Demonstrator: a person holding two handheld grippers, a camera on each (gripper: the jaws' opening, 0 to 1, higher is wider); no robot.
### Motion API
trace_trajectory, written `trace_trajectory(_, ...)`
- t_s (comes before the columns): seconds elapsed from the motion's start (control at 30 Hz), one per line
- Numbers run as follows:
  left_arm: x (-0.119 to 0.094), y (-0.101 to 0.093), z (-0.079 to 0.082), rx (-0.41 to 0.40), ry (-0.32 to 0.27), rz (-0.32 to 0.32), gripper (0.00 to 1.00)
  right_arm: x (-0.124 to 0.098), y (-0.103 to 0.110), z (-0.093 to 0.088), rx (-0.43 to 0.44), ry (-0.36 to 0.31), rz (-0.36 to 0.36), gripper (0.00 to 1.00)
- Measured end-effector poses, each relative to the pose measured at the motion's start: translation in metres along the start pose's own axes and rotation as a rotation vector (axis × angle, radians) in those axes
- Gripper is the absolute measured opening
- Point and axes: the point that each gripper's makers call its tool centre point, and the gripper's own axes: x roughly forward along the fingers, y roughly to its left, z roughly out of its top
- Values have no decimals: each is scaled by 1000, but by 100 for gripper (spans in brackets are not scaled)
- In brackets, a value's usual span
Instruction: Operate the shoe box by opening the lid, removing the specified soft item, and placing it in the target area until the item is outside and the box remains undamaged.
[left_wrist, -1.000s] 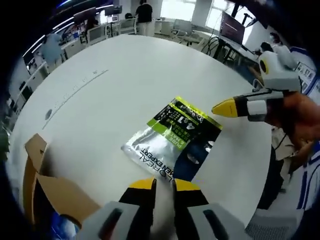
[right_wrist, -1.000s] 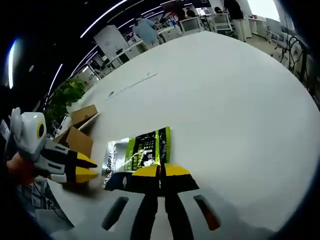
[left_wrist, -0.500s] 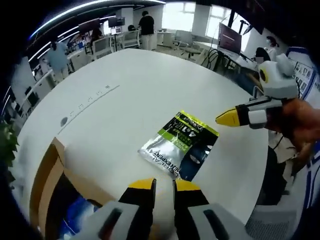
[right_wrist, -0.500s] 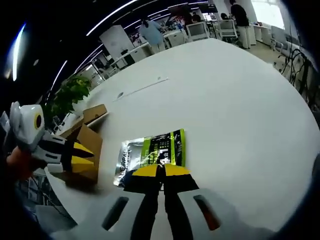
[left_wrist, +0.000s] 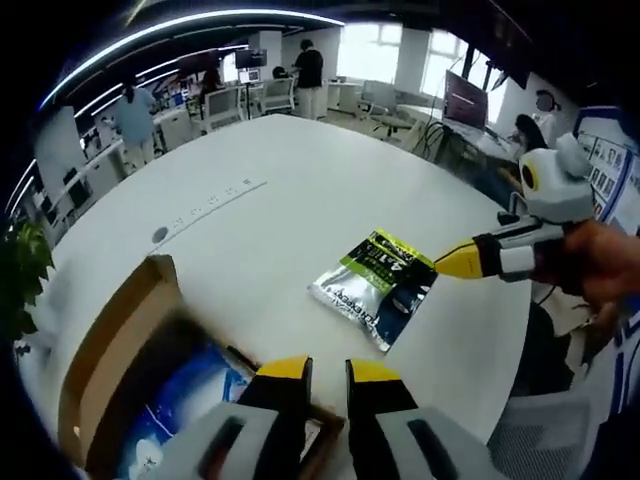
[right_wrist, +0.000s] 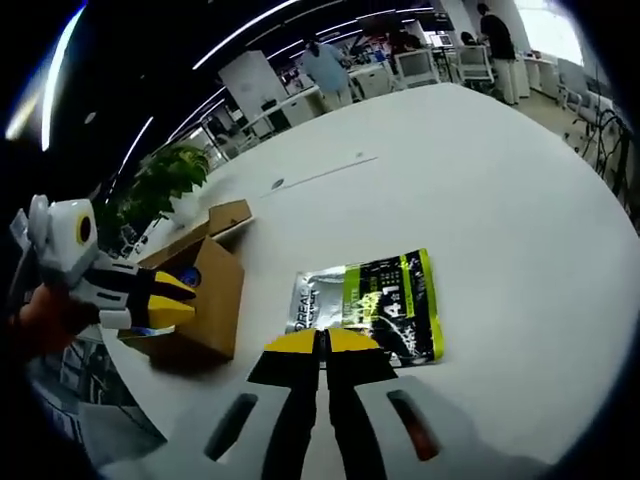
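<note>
Lying flat on my worktop (left_wrist: 300, 190), the foil pouch (right_wrist: 368, 303) sits just ahead of my closed, empty right hand-held gripper (right_wrist: 321, 343); my left hand-held gripper (left_wrist: 326, 371), narrowly parted, hovers over the open shoe box (left_wrist: 130, 380).

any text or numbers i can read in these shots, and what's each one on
"4 in 1": large characters on the green band of the pouch, which lies flat on the white table; the small middle word is partly a guess.
"L'OREAL": on the pouch's silver end, only partly legible.
Other print on the pouch: too small to read.
Blue item inside the open cardboard box: any print is blurred.
</note>
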Motion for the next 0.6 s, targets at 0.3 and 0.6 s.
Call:
trace_trajectory(0.3,-29,24,-21,-64,-33,44,13,8,41,3,-29,-1,70,1)
trace_trajectory(0.6,-56,55,-53,-143,-55,91,13,25,83,4,-76,14,131,2)
